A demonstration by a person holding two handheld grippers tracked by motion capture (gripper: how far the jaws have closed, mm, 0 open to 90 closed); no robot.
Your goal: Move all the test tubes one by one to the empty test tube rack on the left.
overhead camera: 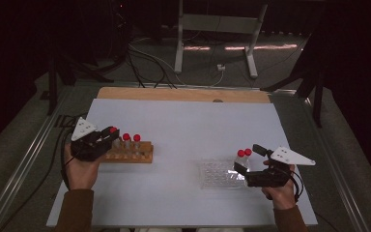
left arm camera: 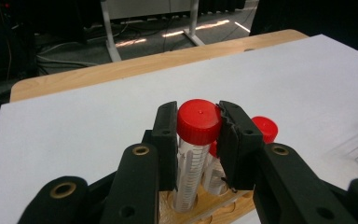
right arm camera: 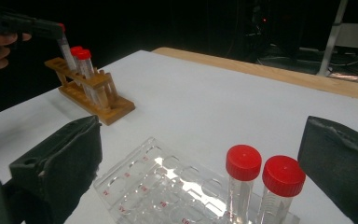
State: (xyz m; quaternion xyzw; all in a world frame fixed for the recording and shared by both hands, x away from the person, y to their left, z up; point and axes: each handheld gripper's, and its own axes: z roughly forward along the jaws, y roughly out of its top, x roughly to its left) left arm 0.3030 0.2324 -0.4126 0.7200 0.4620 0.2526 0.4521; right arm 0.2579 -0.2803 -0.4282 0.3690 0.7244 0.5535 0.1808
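Note:
A wooden tube rack [overhead camera: 140, 157] stands on the left of the white table. My left gripper [overhead camera: 109, 135] is shut on a red-capped tube [left arm camera: 197, 120] at the rack's left end, and the tube's lower end sits in a rack hole [left arm camera: 186, 205]. Two more red-capped tubes [overhead camera: 131, 138] stand in the rack. On the right, my right gripper [overhead camera: 248, 158] is open, its jaws wide on either side of two red-capped tubes [right arm camera: 263, 170]. These stand upright at the edge of a clear plastic well plate [right arm camera: 163, 186].
The rack [right arm camera: 91, 91] and the left gripper [right arm camera: 23, 25] also appear far off in the right gripper view. The table's wooden far edge [overhead camera: 183, 94] borders a floor with cables and a metal stand [overhead camera: 217, 29]. White tabletop [overhead camera: 188, 130] lies between the rack and the plate.

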